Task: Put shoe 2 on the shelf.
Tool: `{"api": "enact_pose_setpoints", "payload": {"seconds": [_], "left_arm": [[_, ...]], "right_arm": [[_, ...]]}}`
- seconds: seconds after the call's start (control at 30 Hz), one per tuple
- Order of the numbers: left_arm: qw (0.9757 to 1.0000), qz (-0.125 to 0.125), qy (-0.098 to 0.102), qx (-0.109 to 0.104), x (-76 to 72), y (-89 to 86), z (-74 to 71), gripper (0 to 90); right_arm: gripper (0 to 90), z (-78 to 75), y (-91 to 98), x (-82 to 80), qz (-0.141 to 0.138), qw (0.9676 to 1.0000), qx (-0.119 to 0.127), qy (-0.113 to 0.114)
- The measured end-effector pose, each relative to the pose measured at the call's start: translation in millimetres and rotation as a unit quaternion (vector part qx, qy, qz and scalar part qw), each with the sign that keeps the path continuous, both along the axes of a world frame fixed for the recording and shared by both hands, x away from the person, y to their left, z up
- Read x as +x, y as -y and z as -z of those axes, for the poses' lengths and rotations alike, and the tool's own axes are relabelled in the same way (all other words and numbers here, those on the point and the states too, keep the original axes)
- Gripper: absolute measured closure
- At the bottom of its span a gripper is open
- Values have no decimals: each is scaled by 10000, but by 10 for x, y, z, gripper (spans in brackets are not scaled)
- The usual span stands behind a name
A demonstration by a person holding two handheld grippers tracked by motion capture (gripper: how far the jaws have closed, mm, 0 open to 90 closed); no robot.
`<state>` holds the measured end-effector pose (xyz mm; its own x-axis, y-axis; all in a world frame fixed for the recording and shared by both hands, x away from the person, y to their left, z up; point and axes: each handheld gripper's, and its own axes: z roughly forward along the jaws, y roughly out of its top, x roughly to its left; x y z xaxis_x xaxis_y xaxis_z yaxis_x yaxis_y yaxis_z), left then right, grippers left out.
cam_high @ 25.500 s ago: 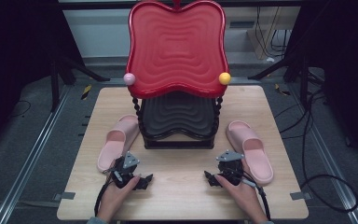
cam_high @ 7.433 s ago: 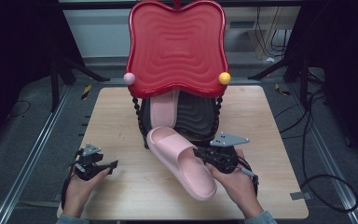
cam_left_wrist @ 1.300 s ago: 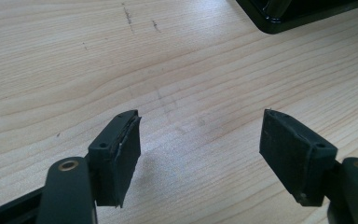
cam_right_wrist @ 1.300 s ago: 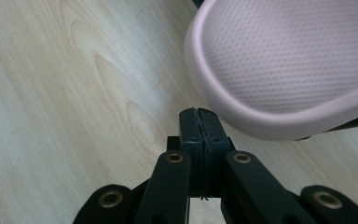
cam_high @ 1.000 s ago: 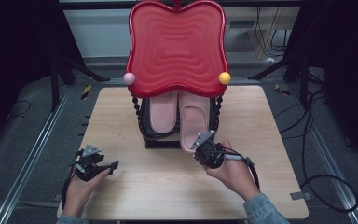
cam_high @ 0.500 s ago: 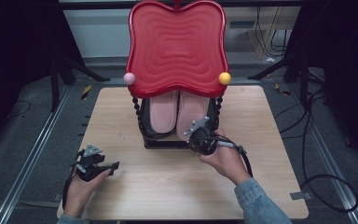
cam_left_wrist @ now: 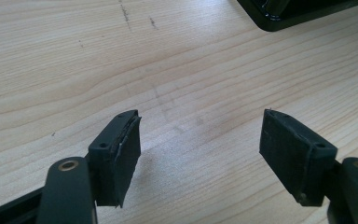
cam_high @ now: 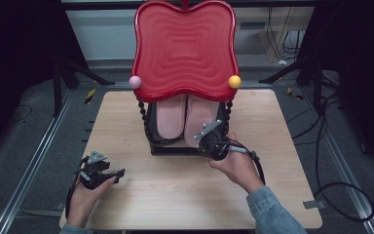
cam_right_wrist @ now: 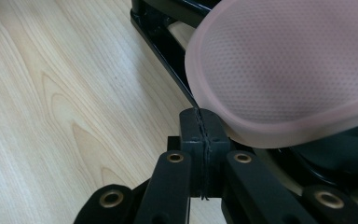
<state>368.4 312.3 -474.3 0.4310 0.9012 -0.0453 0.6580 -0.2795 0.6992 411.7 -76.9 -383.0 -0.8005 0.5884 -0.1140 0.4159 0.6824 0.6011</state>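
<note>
Two pink slippers lie side by side on the black lower shelf of a small rack, under its red wavy top tray (cam_high: 185, 48). The left slipper (cam_high: 170, 117) sits deep in the shelf. The right slipper (cam_high: 199, 119) has its heel (cam_right_wrist: 284, 79) at the shelf's front edge. My right gripper (cam_high: 209, 141) is shut, and its joined tip (cam_right_wrist: 204, 126) touches that heel's rim with nothing between the pads. At the table's front left, my left gripper (cam_high: 114, 174) hovers low and open (cam_left_wrist: 200, 130) over bare wood.
The rack's black base frame (cam_right_wrist: 161, 39) stands at the middle back of the wooden table (cam_high: 175, 195); one corner of the frame (cam_left_wrist: 298, 11) lies ahead of the left gripper. Pink and yellow knobs mark the red tray's front corners. Cables trail on the floor at the right.
My right gripper has moved away from the person, toward the rack, and the right slipper has slid farther in under the red tray. The left gripper has stayed where it was.
</note>
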Motion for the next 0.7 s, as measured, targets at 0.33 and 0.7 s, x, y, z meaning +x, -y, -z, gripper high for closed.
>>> {"api": "enact_pose_setpoints", "payload": {"seconds": [0.33, 0.7], "left_arm": [[10000, -8, 17, -4, -4, -8, -15, 286], [10000, -46, 38, -39, -6, -36, -29, 286]], "right_arm": [[900, -62, -11, 184, 197, 9997, 155, 41], [900, -44, 0, 270, 343, 9992, 184, 22]]}}
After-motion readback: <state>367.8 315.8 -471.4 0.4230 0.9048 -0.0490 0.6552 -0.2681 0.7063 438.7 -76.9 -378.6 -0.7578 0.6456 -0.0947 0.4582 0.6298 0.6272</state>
